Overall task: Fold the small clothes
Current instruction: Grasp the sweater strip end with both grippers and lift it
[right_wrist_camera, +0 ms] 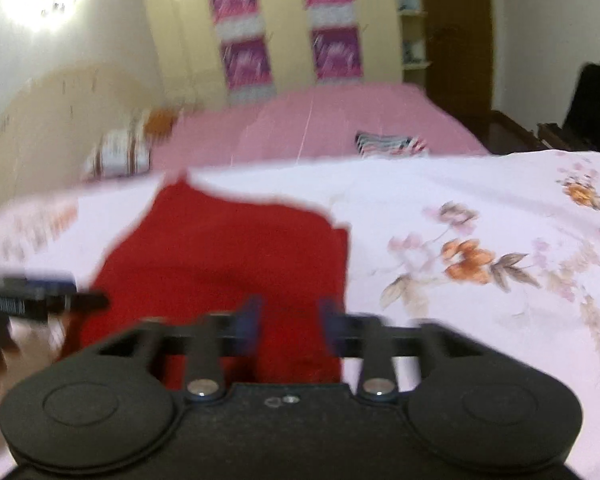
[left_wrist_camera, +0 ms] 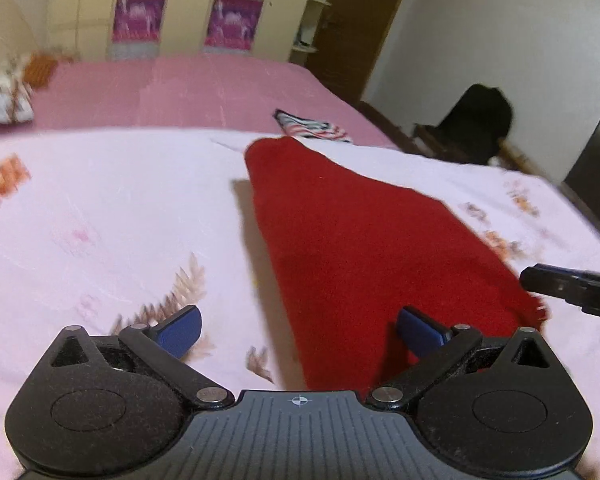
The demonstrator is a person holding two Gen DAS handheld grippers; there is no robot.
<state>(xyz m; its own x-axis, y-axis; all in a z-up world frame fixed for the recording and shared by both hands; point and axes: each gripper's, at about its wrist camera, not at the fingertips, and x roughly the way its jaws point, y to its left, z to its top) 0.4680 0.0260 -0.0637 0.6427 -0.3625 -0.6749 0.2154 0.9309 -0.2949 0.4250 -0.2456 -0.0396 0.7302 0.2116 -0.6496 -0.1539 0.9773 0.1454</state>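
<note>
The soft red knitted garment (left_wrist_camera: 364,240) is lying centre-frame on the pale floral bedsheet (left_wrist_camera: 100,208). The left gripper (left_wrist_camera: 298,330) is hovering with fingers spread wide; the right gripper (right_wrist_camera: 288,326) is blurring, fingers parted, gripping nothing. Grabbing mid-motion could be bunching one layer, skewing the fold.

I'm working in a home bedroom. A bed (left_wrist_camera: 100,208) with floral sheet fills my view. Beyond stand a cream wardrobe (left_wrist_camera: 180,4) and pillows (left_wrist_camera: 4,100).

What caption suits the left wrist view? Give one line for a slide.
Open left gripper over the near edge of a red garment on a floral sheet, right gripper at right.
</note>
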